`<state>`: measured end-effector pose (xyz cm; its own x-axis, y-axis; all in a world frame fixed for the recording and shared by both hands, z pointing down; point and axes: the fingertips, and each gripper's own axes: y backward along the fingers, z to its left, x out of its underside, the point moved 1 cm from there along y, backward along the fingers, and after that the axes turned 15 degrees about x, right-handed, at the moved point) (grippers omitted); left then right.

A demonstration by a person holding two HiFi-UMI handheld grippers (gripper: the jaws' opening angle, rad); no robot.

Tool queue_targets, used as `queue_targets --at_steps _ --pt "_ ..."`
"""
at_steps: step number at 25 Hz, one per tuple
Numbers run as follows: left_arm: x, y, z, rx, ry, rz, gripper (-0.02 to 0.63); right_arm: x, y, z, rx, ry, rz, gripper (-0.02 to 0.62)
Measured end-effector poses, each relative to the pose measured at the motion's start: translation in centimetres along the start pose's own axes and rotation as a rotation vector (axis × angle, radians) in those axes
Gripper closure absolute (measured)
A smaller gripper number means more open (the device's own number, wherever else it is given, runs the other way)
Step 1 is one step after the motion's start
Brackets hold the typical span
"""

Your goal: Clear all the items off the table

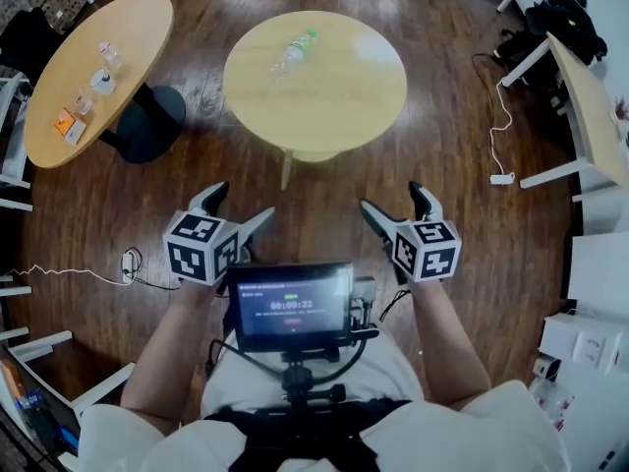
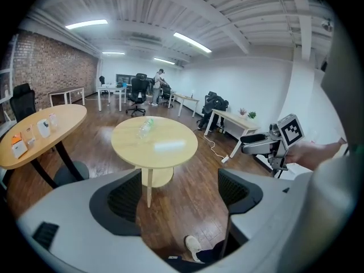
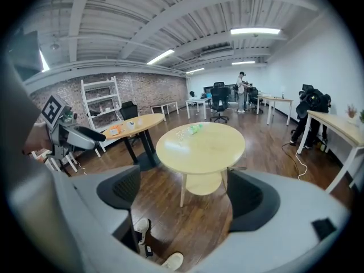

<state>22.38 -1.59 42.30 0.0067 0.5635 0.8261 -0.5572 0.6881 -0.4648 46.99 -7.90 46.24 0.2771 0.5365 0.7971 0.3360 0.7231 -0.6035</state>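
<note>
Closest in, we have the monitor (image 1: 291, 305) at our chest, and just past it the two grippers held out over the wooden floor (image 1: 324, 214). Our left gripper (image 1: 246, 198) is released, its jaws standing apart with only floor showing between them. Our right gripper (image 1: 389, 195) is likewise spread and carries nothing.

Ahead stands the round tabletop (image 1: 334, 91), bare but for one thing: a clear plastic bottle (image 1: 293, 51) with green at its cap end. It lies on its side toward the far left part of the top, well apart from both grippers.

We judge the bottle light and thin-walled, so it should give under a hard squeeze and needs only a modest one. Smooth, round and lying down, it will likely roll if one pad nudges it before the other arrives. We cannot tell whether any liquid is in it; if there is, the weight will shift as the bottle tilts. The best hold, in our view, is across the middle of the body, jaws straddling it square to its length, so both pads meet the wall together. The neck is narrower and probably stiffer, but offers less to bear on.

Farther off to the left, an oval tabletop (image 1: 128, 28) carries an orange box (image 1: 65, 124) and a few small containers (image 1: 101, 79). Whether those belong to the job we cannot say.
</note>
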Motion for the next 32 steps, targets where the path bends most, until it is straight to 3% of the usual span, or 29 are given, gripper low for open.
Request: queue_targets --at_steps 12,24,32 --pt "-1.1 4.5 11.5 -0.001 0.014 -0.007 0.186 -5.7 -8.2 7.6 0.03 -0.007 0.042 0.109" --pt "-2.2 12.8 23.7 0.004 -0.006 0.004 0.186 -11.6 -17.6 17.4 0.073 -0.07 0.085 0.109" --pt "-0.9 14.6 27.4 -0.017 0.068 -0.011 0.186 -13.5 -22.4 18.4 0.111 -0.071 0.148 0.109"
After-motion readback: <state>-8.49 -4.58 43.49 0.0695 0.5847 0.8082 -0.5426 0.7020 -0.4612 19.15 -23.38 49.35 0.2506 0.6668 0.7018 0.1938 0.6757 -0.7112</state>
